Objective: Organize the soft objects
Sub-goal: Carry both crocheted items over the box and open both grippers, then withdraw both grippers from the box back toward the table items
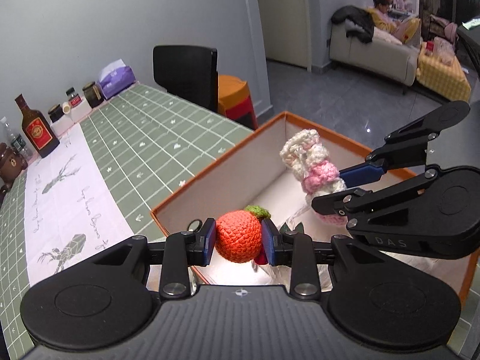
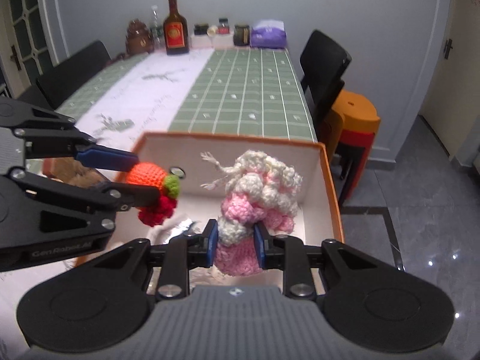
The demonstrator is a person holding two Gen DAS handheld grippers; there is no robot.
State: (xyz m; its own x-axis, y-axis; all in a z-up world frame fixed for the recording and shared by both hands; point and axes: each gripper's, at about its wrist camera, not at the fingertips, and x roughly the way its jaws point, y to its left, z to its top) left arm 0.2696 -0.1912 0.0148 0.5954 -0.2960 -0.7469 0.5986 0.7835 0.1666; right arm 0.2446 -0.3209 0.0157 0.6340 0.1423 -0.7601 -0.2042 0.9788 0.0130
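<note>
Your left claw (image 1: 238,240) is closed on one orange crocheted fruit (image 1: 238,238) with a green leaf; its pads press both sides, and a red knitted bit, perhaps a second fruit, hangs under it. Your right claw (image 2: 235,243) is clamped around one pink and cream crocheted toy (image 2: 255,198), gripping its lower part. Both pieces hang over the one open orange-edged box (image 2: 328,180), which sits at the near end of the green checked surface (image 2: 246,96). At the far end stand one brown bottle (image 2: 175,33), several jars and one purple tissue pack (image 2: 268,36). Two black chairs flank the surface.
</note>
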